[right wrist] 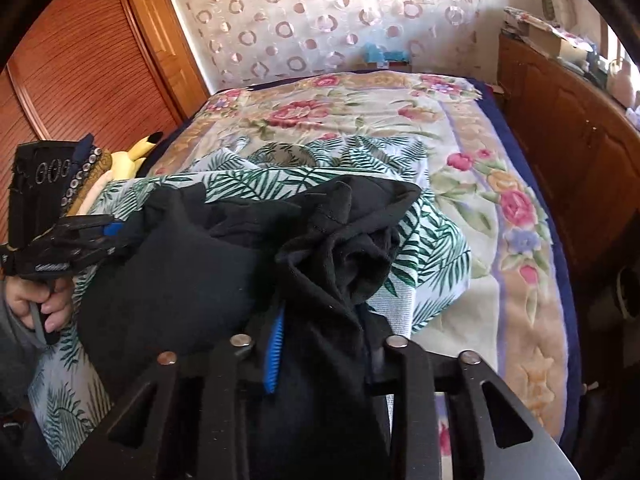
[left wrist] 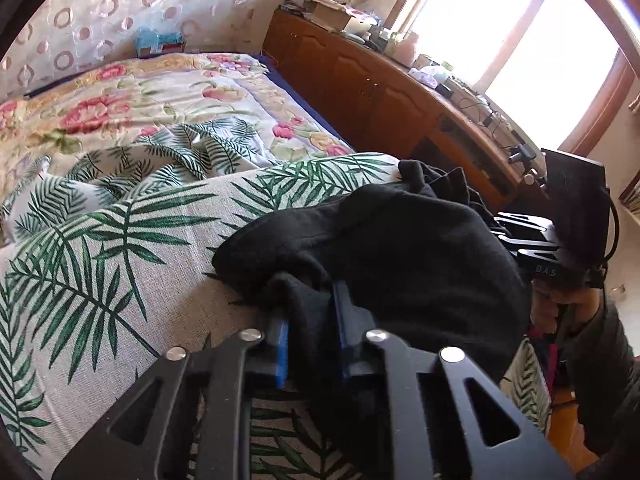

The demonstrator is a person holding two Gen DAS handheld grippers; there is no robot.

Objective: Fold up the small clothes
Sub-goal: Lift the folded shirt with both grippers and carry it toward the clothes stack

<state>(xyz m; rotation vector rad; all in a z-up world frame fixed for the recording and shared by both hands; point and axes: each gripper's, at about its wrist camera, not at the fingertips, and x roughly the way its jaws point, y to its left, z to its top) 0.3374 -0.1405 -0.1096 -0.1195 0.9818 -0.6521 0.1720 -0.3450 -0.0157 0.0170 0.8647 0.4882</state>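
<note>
A black garment lies crumpled on a leaf-print cloth at the near end of the bed. My left gripper is shut on its near edge, with black fabric bunched between the blue pads. In the right wrist view the same garment spreads to the left, and my right gripper is shut on a thick fold of it. One blue pad shows; fabric hides the other. Each gripper appears in the other's view, at opposite ends of the garment: the right gripper and the left gripper.
A floral bedspread covers the bed beyond the leaf-print cloth. A wooden cabinet with clutter on top runs along the bed's right side under a bright window. A wooden wardrobe and a yellow plush toy are on the left.
</note>
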